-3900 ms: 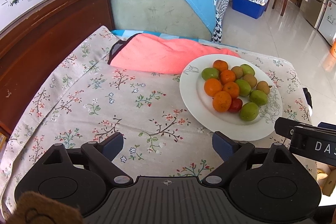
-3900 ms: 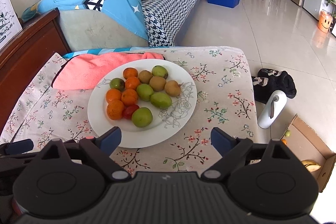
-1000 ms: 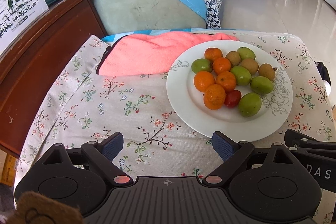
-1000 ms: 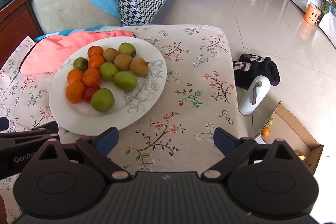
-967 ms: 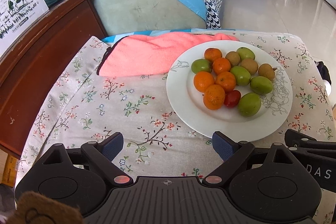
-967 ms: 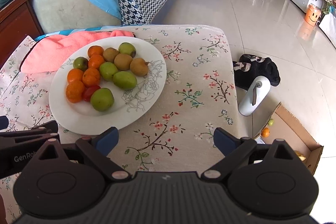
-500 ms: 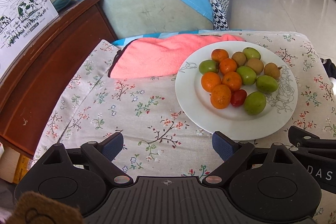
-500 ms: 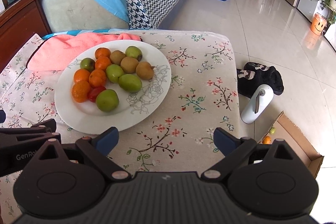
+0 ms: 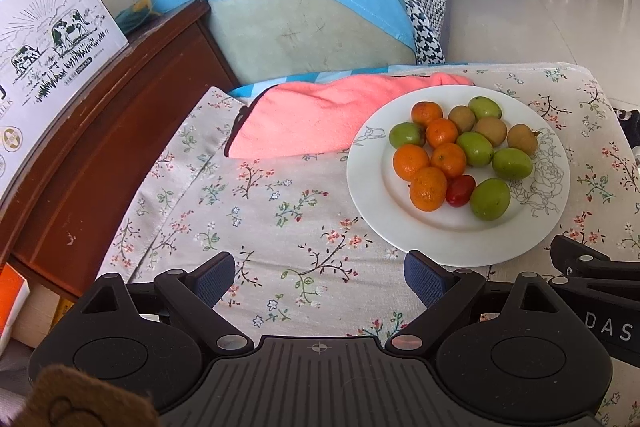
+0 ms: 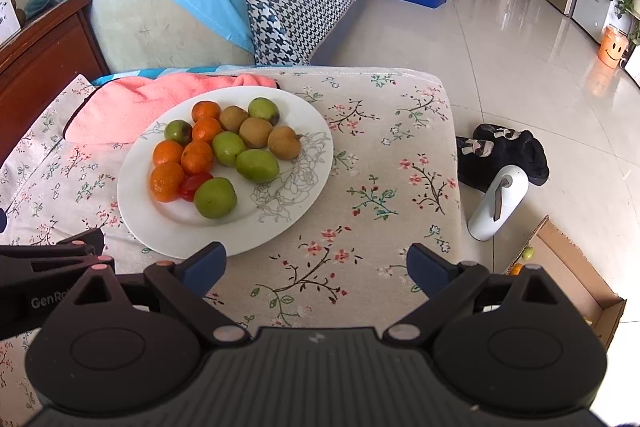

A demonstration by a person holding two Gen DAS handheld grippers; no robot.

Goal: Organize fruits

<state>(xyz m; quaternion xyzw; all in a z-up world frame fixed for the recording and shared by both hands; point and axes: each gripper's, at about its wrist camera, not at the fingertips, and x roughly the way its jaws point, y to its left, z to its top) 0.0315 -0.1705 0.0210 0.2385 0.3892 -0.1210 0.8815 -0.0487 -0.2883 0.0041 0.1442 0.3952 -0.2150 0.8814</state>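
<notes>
1. The sorting looks finished or close to it: every fruit on the worktop sits on the white plate [image 10: 132, 203], grouped by kind, and none lies loose on the floral cloth [image 9: 280, 211].
2. Five oranges [image 10: 197, 157] cluster on the plate's left side, with a single red tomato [image 10: 195, 184] touching the nearest one.
3. Green fruits [image 10: 256, 165] run through the middle and front; one more sits apart at the far left of the pile.
4. Three brown fruits [image 10: 283, 143] gather at the back right, next to another green one.
5. The left tongs [image 9: 319, 277] and right tongs [image 10: 318, 265] both stand wide and hold nothing, hovering near the plate's front rim.
6. The oranges have dimpled skin, the green fruits look smooth and glossy, and the brown ones look matt.
7. The plate appears glazed, with a line-drawn flower; a fuzzy pink towel [image 9: 312, 115] lies just behind it.
8. What may remain is that stray green fruit.
</notes>
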